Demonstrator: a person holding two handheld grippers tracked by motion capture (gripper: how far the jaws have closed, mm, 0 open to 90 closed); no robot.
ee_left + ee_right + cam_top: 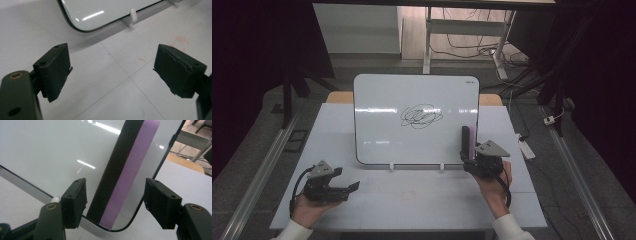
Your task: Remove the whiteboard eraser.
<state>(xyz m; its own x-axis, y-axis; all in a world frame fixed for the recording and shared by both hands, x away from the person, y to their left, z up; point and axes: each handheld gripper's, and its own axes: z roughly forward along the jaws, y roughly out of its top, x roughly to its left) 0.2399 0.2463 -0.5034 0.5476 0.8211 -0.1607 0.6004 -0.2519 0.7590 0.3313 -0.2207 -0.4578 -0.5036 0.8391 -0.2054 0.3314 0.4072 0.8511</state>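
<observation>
Between the right gripper's (115, 202) two black jaws stands one long eraser block (125, 175), black felt on one side and purple on the other, against the glossy white dry-erase board (382, 110); gaps show at both pads, so nothing is clamped. The left gripper (112, 72) gapes wide and empty over the pale grey table (412, 195). One black scribble (421, 116) marks the board; the tiny corner logo (470, 79) is unreadable. Two white clip feet (392, 167) prop it.

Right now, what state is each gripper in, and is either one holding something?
Left gripper: open, nothing between its jaws.
Right gripper: open around the eraser on the whiteboard, pads not pressing on it.
</observation>
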